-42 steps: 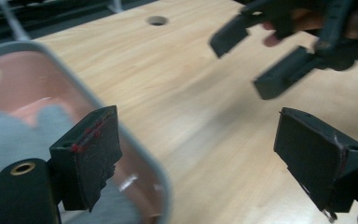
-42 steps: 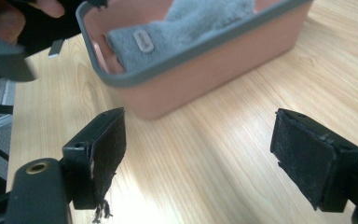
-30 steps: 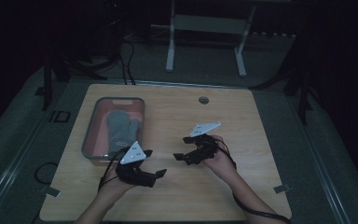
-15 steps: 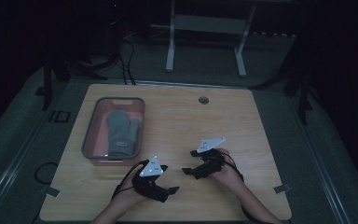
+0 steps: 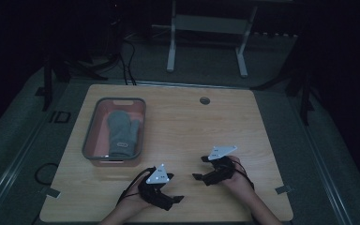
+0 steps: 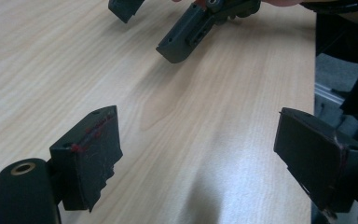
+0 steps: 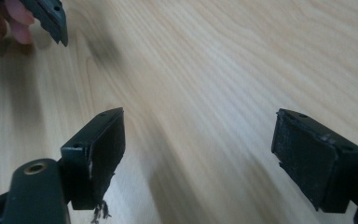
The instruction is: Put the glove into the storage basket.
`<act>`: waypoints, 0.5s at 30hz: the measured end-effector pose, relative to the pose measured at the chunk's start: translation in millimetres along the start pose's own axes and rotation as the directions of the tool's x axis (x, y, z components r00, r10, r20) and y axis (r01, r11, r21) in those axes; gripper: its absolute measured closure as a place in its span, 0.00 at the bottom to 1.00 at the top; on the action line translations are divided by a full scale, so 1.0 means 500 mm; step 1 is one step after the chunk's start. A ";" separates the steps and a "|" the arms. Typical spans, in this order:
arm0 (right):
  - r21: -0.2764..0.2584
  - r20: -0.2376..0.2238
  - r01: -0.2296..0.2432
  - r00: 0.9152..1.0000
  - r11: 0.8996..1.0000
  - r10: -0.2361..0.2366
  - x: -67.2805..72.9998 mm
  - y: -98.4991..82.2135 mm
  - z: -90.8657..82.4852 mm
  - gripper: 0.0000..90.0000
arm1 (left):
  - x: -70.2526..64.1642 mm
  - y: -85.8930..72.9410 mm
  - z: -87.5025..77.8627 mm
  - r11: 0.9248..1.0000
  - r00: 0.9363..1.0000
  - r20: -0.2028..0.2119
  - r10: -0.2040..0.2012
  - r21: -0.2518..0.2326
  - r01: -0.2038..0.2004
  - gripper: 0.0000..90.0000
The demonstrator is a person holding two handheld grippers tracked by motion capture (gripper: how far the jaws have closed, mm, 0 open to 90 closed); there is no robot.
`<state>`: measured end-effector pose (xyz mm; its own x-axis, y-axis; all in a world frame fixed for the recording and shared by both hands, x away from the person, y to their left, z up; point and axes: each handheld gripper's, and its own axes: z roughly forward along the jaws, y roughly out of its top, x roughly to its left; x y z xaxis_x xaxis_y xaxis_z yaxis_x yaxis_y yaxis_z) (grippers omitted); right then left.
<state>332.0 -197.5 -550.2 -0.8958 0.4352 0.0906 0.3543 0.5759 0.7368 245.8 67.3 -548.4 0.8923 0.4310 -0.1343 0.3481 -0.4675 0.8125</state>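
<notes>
Far left of fingers [image 5: 177,198]: mitten [image 5: 122,132]

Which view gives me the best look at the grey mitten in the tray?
The high view: the grey mitten lies flat and fully visible inside the tray at the table's left. The left gripper view and the right gripper view look along open jaws at bare wood, with nothing of the mitten.

Dim lab, lone wooden table [image 5: 178,117], cables on carpet [image 5: 126,51]
</notes>
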 end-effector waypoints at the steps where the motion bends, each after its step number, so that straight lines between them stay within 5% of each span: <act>1: 0.000 0.000 0.000 1.000 1.000 0.000 0.000 0.000 0.000 0.19 | 0.000 0.000 0.000 1.000 1.000 0.000 0.000 0.000 0.000 0.17; 15: -0.007 0.036 -0.002 0.999 1.000 0.002 -0.006 -0.045 -0.023 0.19 | -0.005 -0.012 0.014 1.000 1.000 0.018 0.016 0.007 -0.016 0.17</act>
<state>323.5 -219.6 -559.5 -0.8848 0.4610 0.0684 0.3543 0.5699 0.7414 243.5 63.6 -556.7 0.9029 0.4092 -0.1316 0.3357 -0.4801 0.8104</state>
